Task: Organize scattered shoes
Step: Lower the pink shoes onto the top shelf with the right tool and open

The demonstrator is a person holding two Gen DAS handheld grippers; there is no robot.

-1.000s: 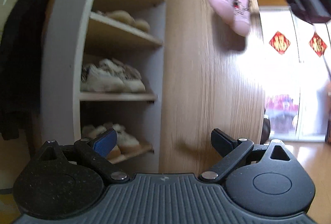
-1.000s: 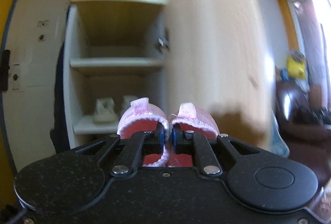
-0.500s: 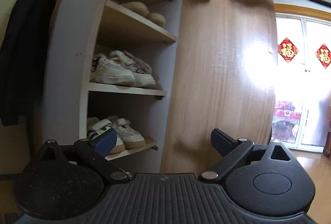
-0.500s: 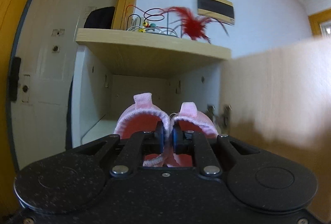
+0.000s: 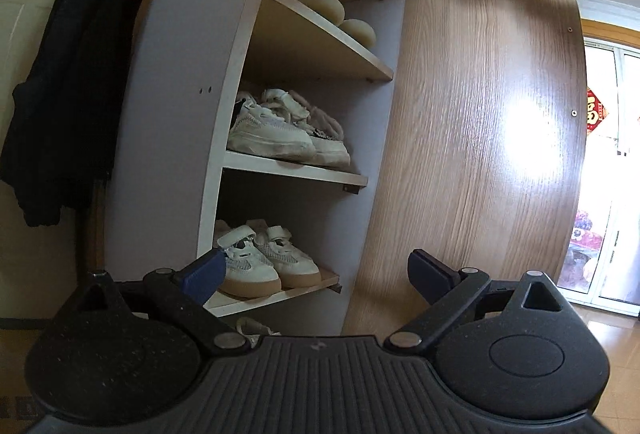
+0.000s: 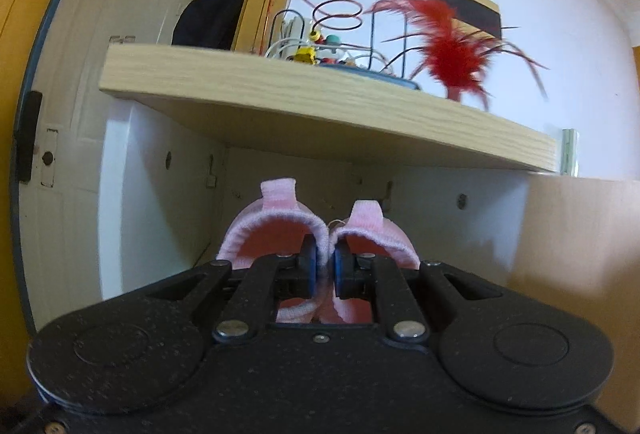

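Up at the cabinet's top compartment, the right gripper (image 6: 324,266) clamps narrowly on a pair of pink shoes (image 6: 280,230), pinching the two inner collars together between its blue pads; the shoes sit side by side, toes pointing away toward the back wall. Above them, at 12 o'clock, runs the wooden top board (image 6: 320,105), carrying a bead-maze toy (image 6: 320,41) and a red feather (image 6: 456,57) at 1 o'clock.

From the left wrist view, the left gripper (image 5: 316,274) stands wide with nothing between its fingers, facing the open shoe cabinet (image 5: 168,137). The pink toes show at 12 o'clock at the highest shelf. Beige slippers (image 5: 340,17) lie one shelf down, worn white sneakers (image 5: 280,133) below those, and white strap sneakers (image 5: 264,258) at 7 o'clock. The wooden door (image 5: 480,113) hangs open at 2 o'clock; a dark coat (image 5: 72,73) hangs at 10 o'clock.
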